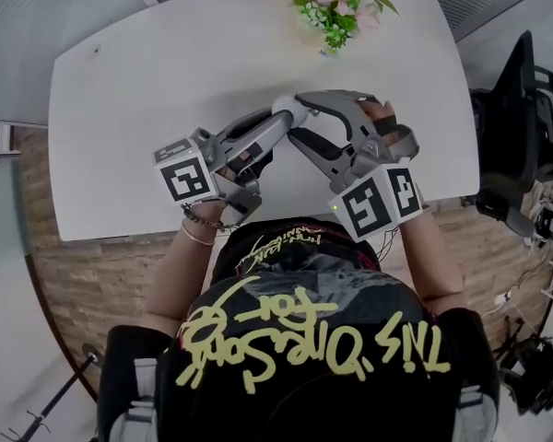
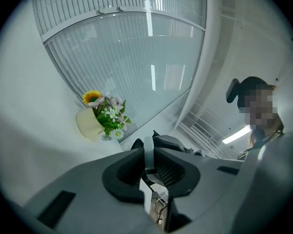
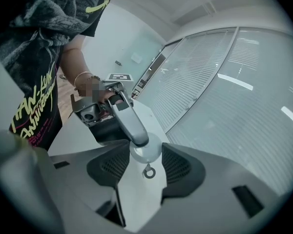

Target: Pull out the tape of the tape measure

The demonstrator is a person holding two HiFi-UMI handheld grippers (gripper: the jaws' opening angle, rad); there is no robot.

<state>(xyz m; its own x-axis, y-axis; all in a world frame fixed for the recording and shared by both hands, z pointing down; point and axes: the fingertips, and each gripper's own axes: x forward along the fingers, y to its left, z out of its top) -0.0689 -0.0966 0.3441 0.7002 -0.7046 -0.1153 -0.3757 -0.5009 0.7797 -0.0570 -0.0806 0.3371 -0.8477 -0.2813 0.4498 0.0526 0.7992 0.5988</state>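
the right gripper (image 3: 145, 164) clamps the round white tape measure (image 3: 145, 149) between its pads, half open around the case, with a small ring (image 3: 148, 171) showing below it. it is over the white bench (image 1: 157, 81), near the middle. the left gripper (image 2: 147, 165) meets it tip to tip, jaws almost together and pinched on the thin white tape (image 2: 148, 152). flowers (image 1: 332, 7) stand at the bench's far edge.
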